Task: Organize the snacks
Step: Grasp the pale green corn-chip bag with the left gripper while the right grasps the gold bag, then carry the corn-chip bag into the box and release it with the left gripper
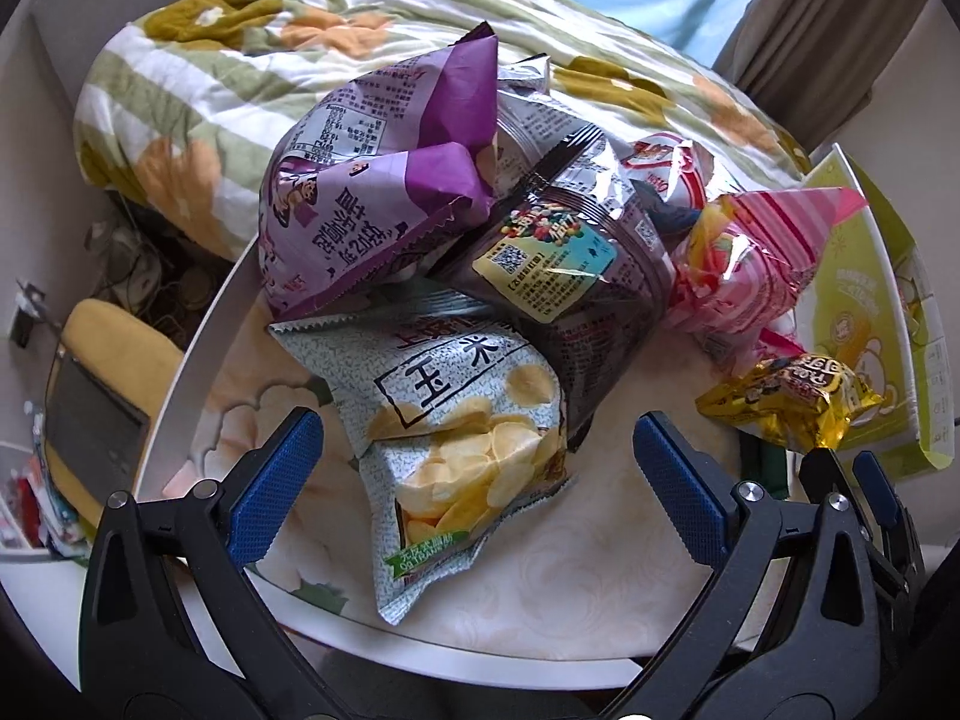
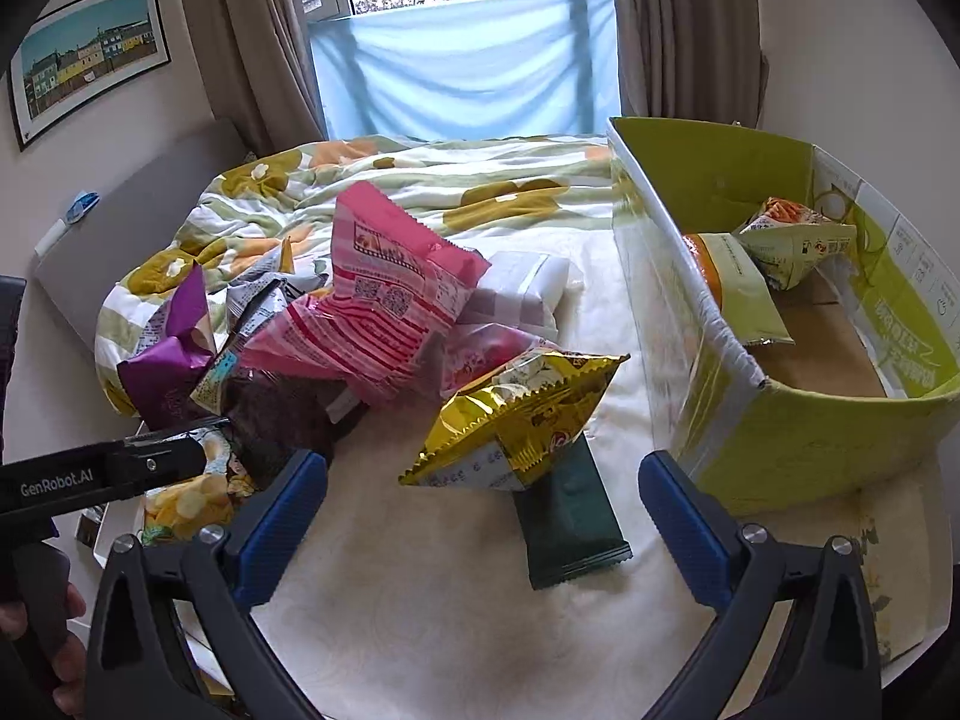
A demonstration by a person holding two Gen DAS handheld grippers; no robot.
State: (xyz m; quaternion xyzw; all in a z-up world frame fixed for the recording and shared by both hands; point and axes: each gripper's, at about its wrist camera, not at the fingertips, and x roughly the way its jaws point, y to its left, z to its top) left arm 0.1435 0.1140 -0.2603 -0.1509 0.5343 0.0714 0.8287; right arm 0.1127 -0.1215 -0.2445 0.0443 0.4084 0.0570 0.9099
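Observation:
A heap of snack bags lies on a round white table [image 1: 540, 588]. In the left wrist view my left gripper [image 1: 477, 456] is open, its fingers on either side of a grey corn chip bag [image 1: 462, 420]. Behind it lie a purple bag [image 1: 372, 204], a dark nut bag [image 1: 576, 276], a pink bag [image 1: 750, 264] and a gold bag [image 1: 792, 402]. In the right wrist view my right gripper [image 2: 483, 492] is open and empty, just short of the gold bag [image 2: 516, 420], which rests on a dark green packet [image 2: 570, 528]. The pink bag [image 2: 384, 300] lies behind.
A green cardboard box [image 2: 798, 438] stands at the table's right, holding two snack bags [image 2: 792, 240]. A bed with a flowered quilt [image 2: 480, 186] lies behind the table. A window with curtains [image 2: 468, 60] is at the back. The table edge [image 1: 198, 372] curves near left.

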